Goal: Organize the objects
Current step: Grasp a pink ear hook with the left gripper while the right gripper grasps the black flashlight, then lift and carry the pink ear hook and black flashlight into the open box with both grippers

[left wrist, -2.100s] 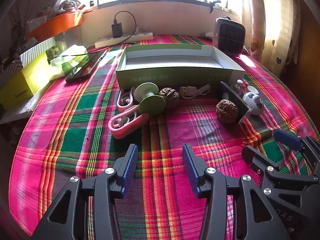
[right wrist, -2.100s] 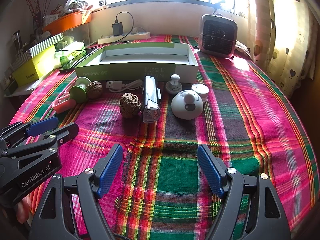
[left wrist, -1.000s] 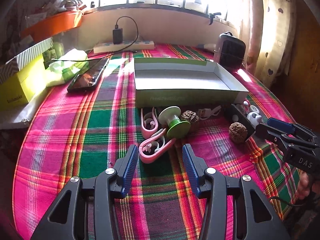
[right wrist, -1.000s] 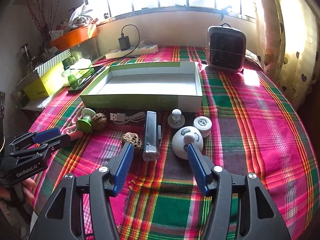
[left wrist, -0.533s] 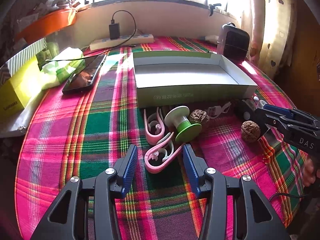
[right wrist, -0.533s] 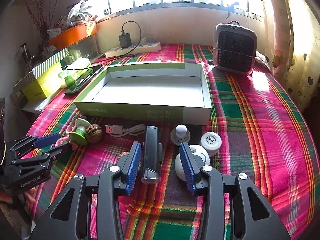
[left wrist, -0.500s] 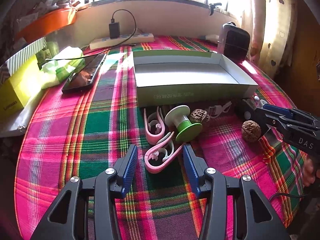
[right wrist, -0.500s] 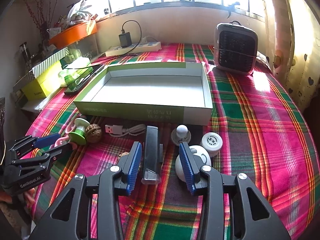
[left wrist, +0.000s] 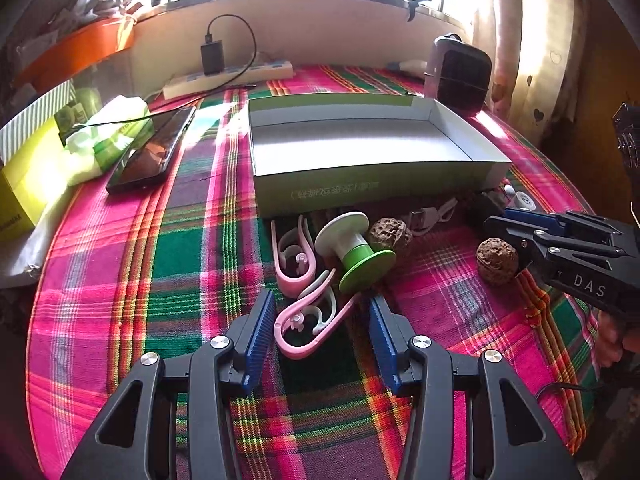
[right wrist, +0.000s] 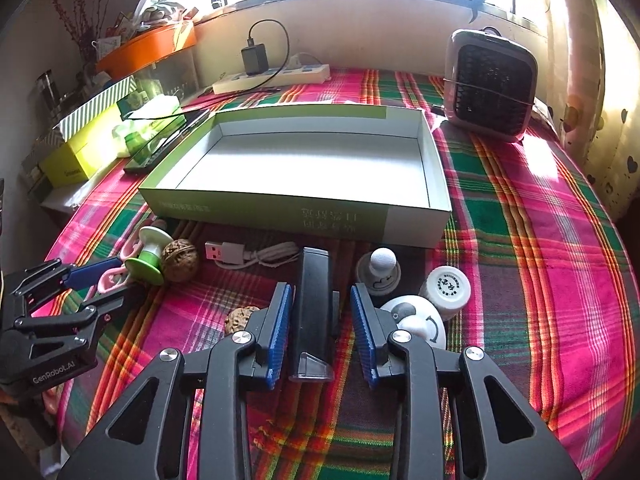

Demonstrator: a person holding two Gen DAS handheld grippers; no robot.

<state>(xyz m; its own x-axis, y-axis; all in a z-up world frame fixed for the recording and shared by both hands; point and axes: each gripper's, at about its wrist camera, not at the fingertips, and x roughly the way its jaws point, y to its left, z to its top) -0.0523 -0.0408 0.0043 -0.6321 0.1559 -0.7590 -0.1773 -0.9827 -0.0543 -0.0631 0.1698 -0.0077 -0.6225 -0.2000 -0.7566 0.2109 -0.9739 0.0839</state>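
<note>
Right gripper (right wrist: 320,320) fingers just closed in, pinching the black stapler (right wrist: 314,304); off-center grip could've let it tip at 12 o'clock

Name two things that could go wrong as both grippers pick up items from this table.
1. The right gripper grips the black tool at its near end only; lifted, the long body might droop or slip, bumping the white dome or walnut beside it.
2. The open left gripper straddles a pink clip touching the green spool; closing could set the spool rolling.
</note>
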